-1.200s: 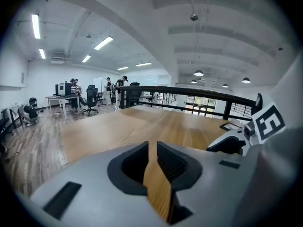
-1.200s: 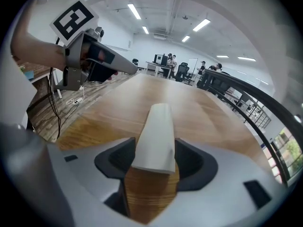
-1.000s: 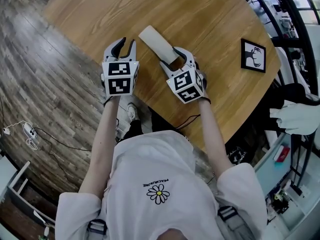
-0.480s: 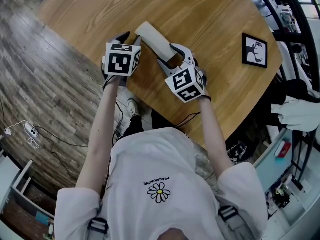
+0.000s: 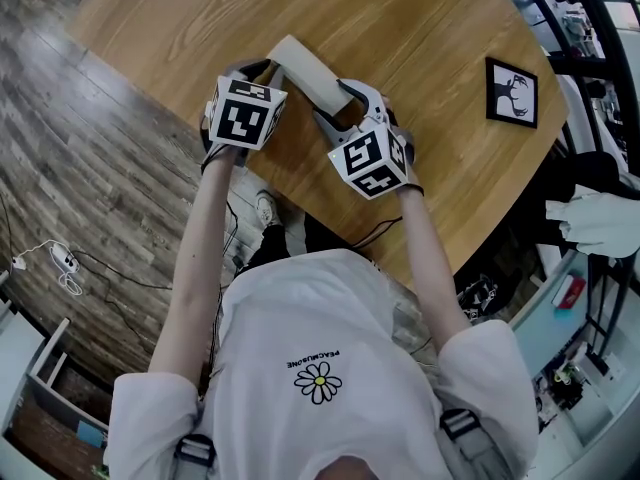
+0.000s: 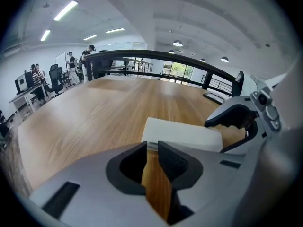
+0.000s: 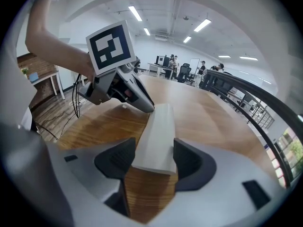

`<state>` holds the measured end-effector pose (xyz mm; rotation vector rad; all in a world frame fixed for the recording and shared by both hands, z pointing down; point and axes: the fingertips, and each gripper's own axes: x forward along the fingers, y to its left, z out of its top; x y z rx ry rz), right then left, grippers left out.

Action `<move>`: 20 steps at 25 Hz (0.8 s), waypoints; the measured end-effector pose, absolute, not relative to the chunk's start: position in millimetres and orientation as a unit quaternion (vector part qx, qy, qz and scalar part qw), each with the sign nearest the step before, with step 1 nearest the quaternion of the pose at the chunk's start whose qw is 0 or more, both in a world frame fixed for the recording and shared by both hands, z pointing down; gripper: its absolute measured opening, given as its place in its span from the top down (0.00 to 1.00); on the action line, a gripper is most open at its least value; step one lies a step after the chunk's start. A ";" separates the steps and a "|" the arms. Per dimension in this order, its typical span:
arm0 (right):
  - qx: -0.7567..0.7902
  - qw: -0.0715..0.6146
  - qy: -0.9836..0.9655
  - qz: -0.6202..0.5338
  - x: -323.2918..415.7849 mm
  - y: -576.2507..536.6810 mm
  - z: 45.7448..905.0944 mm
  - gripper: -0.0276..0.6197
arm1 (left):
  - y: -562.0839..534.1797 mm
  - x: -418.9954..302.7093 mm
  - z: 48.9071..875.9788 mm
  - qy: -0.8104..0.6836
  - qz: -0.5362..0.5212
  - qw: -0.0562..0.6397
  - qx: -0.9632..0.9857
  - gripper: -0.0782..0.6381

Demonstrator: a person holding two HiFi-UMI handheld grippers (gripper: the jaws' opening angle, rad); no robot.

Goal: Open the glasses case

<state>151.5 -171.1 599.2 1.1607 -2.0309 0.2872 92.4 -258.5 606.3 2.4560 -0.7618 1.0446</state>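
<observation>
- Right gripper [image 7: 155, 145]: my jaws clamp the glasses case [image 7: 158, 122] at its near end.
- Left gripper [image 6: 152, 146]: my jaws, just closing, stand slightly apart, table [image 6: 94, 117] showing between, tips at the case's side.

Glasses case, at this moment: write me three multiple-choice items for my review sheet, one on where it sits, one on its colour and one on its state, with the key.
1. The near end of the glasses case sits:
A) between the jaws of the right gripper
B) inside a bag
C) on a chair seat

2. The colour of the case is:
A) black
B) off-white
C) red

3. The case is:
A) closed
B) wide open
C) split into two loose halves

Key:
1 A: the right gripper view shows a pad against each side of that end.
2 B: the case looks pale in all three views.
3 A: it reads as one solid block, with no raised lid or gap in any view.
</observation>
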 end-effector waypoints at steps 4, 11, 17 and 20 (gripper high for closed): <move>0.454 0.378 -0.799 0.117 150.8 -171.1 598.1 0.57 | -260.6 91.5 606.2 -0.250 0.360 0.184 0.880 0.75; 0.447 0.368 -0.805 0.129 151.8 -170.4 597.2 0.57 | -262.6 92.6 607.3 -0.201 0.347 0.188 0.897 0.73; 0.450 0.367 -0.803 0.133 152.8 -171.6 596.7 0.57 | -260.1 89.0 616.4 -0.177 0.389 0.135 0.894 0.73; 0.450 0.376 -0.800 0.124 152.9 -171.9 597.8 0.57 | -262.6 88.9 614.9 -0.186 0.384 0.150 0.892 0.74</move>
